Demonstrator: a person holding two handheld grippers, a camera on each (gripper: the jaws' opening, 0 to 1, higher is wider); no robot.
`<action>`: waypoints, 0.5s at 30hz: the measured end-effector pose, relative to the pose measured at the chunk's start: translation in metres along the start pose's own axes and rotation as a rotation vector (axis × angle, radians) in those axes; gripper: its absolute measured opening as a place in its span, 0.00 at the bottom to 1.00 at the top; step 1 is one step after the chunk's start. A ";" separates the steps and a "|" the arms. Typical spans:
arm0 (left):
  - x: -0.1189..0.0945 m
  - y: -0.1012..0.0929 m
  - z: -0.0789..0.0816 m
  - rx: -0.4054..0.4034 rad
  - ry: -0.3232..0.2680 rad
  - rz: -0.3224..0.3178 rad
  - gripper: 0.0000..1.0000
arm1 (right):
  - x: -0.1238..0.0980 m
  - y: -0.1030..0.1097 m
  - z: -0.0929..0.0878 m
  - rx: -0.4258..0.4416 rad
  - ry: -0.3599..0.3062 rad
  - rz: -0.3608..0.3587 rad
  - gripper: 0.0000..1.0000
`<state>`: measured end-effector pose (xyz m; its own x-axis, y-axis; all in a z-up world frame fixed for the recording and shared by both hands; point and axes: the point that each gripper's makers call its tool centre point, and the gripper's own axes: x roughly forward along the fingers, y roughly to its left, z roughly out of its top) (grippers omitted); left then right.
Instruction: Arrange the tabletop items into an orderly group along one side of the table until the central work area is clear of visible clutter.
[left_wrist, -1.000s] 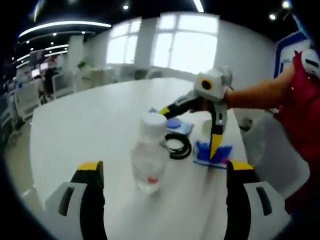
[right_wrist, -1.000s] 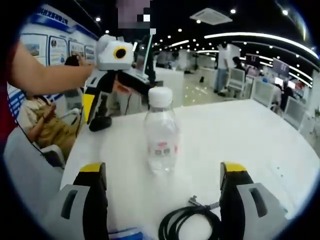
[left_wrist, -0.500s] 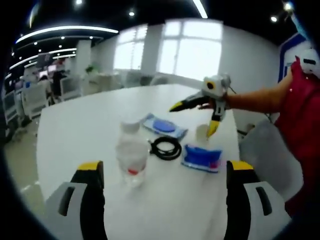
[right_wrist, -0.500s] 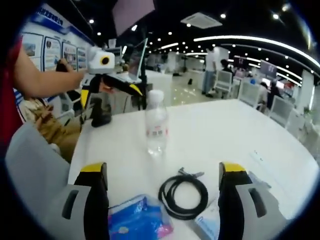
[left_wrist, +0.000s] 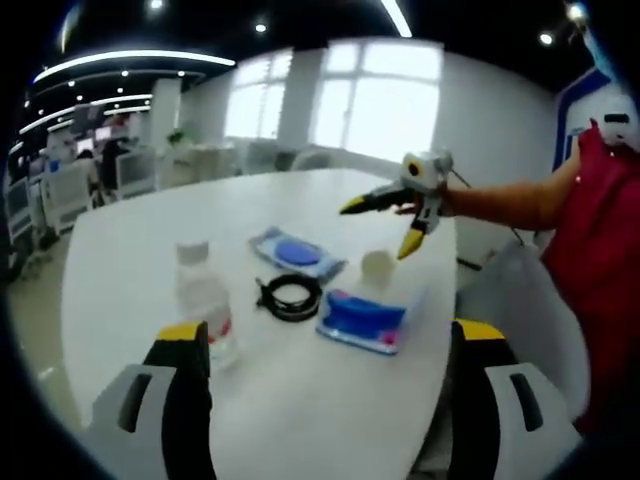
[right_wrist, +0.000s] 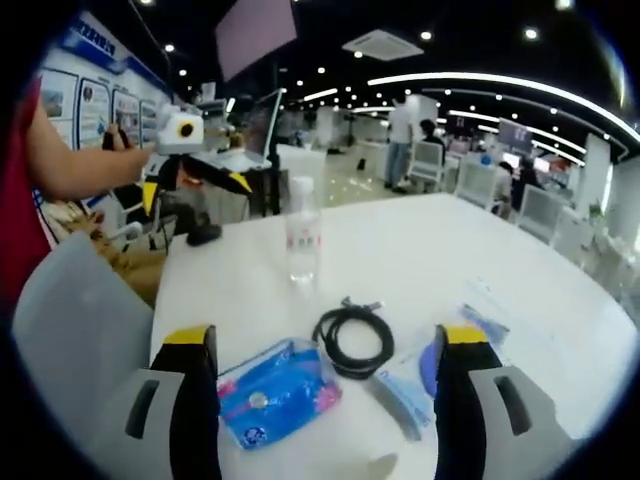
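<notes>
Hovering above the worktop (left_wrist: 130, 260), both hand-held grippers are being held spread and empty. In the left gripper view, the bottle (left_wrist: 203, 300) is standing at nine o'clock of the cable (left_wrist: 288, 296); the blue pack (left_wrist: 360, 320) at three, the pouch (left_wrist: 297, 254) at twelve. Grouping is judged unfinished; the right hand-held gripper (left_wrist: 385, 222) is being kept raised beyond them, seemingly for choosing a target.

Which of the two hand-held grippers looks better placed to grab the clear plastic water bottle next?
Probably the left gripper: the clear plastic water bottle stands right by its fingers. The right gripper is open too, but farther off.
</notes>
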<state>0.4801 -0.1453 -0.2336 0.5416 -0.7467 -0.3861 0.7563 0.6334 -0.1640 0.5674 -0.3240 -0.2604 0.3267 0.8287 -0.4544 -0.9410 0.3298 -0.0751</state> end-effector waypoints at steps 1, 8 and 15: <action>0.003 -0.004 0.001 -0.001 0.001 -0.006 0.96 | -0.003 -0.001 -0.002 0.003 0.001 -0.002 0.88; 0.023 -0.027 0.006 0.002 0.009 -0.035 0.96 | -0.030 -0.008 -0.017 0.028 -0.003 -0.035 0.88; 0.042 -0.043 0.011 0.002 0.014 -0.055 0.95 | -0.054 -0.015 -0.029 0.042 -0.009 -0.059 0.87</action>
<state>0.4745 -0.2062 -0.2331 0.4942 -0.7775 -0.3889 0.7855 0.5911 -0.1835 0.5608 -0.3872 -0.2607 0.3826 0.8111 -0.4424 -0.9156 0.3970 -0.0638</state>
